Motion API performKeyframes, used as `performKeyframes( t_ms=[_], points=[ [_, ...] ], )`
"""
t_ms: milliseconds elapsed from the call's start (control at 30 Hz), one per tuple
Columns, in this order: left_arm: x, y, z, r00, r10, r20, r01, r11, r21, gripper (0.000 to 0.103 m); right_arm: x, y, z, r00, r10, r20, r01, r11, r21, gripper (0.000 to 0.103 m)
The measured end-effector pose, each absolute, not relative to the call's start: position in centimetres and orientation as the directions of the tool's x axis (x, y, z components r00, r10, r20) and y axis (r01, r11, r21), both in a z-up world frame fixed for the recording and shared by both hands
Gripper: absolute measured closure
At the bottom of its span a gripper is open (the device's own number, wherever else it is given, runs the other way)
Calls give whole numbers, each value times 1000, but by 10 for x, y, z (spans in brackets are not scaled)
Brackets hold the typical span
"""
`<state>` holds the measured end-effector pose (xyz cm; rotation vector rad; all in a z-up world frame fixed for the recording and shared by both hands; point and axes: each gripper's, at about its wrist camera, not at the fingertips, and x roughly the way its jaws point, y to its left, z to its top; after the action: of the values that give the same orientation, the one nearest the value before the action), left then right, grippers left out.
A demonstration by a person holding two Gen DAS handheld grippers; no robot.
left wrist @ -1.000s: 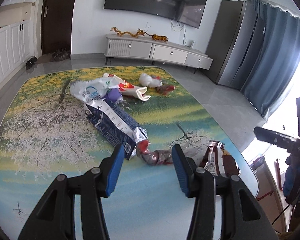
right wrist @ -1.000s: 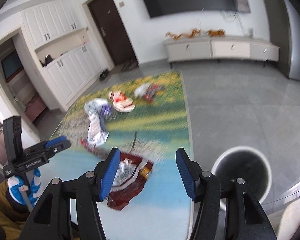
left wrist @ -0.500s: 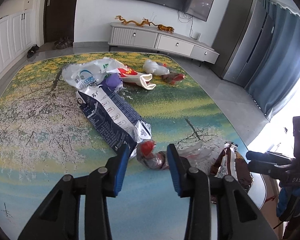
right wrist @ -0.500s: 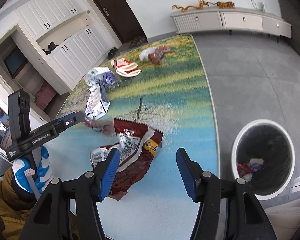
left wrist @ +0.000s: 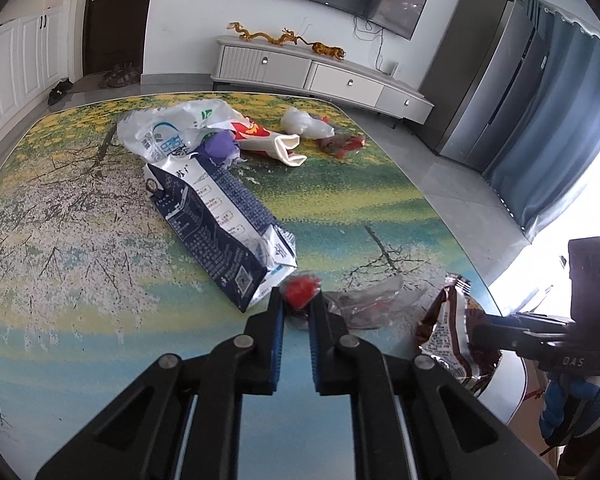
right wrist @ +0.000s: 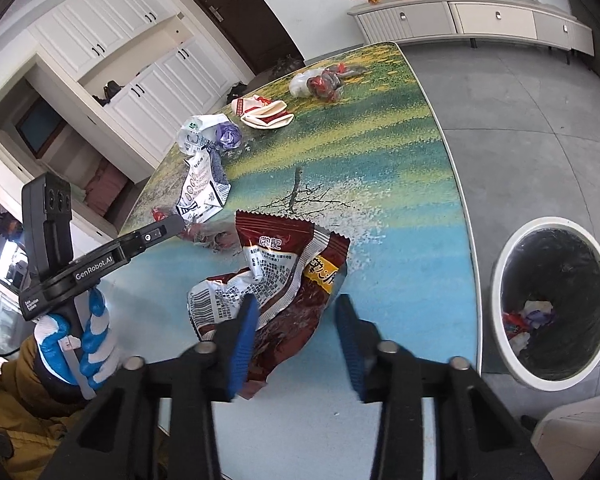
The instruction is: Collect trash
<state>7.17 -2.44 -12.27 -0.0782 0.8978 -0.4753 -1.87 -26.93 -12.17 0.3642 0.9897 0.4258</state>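
Left wrist view shows our left gripper (left wrist: 298, 308) pinching a red crumpled wrapper (left wrist: 300, 291) between its blue pads, which stand close together with the wrapper's clear tail (left wrist: 370, 303) trailing to the right on the table (left wrist: 80, 340). The wrapper lies near the table's front edge, touching the torn end of a navy and white carton bag (left wrist: 212, 222).

Just beside it, further right, sits a maroon snack bag (right wrist: 284, 280). Our right gripper (right wrist: 296, 328) hangs over that bag with its fingers spread wide, one on either side and neither touching it, as far as we can tell.

We judge the job as early to midway. The white bin (right wrist: 500, 264) on the floor beside the table holds a few scraps at the bottom, yet most of the litter is uncollected: the carton bag, a clear plastic bag (left wrist: 168, 136), a purple wad (left wrist: 218, 146), a red and white paper sleeve (left wrist: 270, 140) and a white and red bundle (left wrist: 320, 134) at the far end.

Only the right wrist view shows the bin and its contents. Only the left wrist view shows the pinch on the red wrapper; from the right we see only the left tool's side.
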Motion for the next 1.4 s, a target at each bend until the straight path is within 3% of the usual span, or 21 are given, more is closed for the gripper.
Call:
performKeyframes(
  t_ms=[167, 867, 1067, 1267, 1367, 1400],
  points=[
    [65, -21, -119, 533, -430, -729, 364, 894, -260, 93, -22, -266, -116, 503, 493, -710, -200, 865, 460, 98],
    [47, 0, -91, 598, -402, -693, 332, 912, -243, 93, -41, -280, -69, 637, 440, -633, -211, 889, 406, 99],
    [44, -3, -88, 599, -403, -692, 337, 911, -239, 93, -41, -284, -74, 615, 448, -648, -213, 887, 411, 99],
    [44, -3, -89, 595, -402, -696, 335, 911, -239, 93, -43, -276, -83, 585, 462, -667, -233, 883, 408, 93],
    [43, -2, -89, 594, -404, -695, 337, 910, -241, 93, -46, -279, -85, 577, 446, -684, -215, 891, 400, 69],
    [43, -2, -90, 593, -406, -695, 338, 909, -244, 93, -47, -280, -86, 571, 443, -691, -210, 892, 399, 67]
  ],
)
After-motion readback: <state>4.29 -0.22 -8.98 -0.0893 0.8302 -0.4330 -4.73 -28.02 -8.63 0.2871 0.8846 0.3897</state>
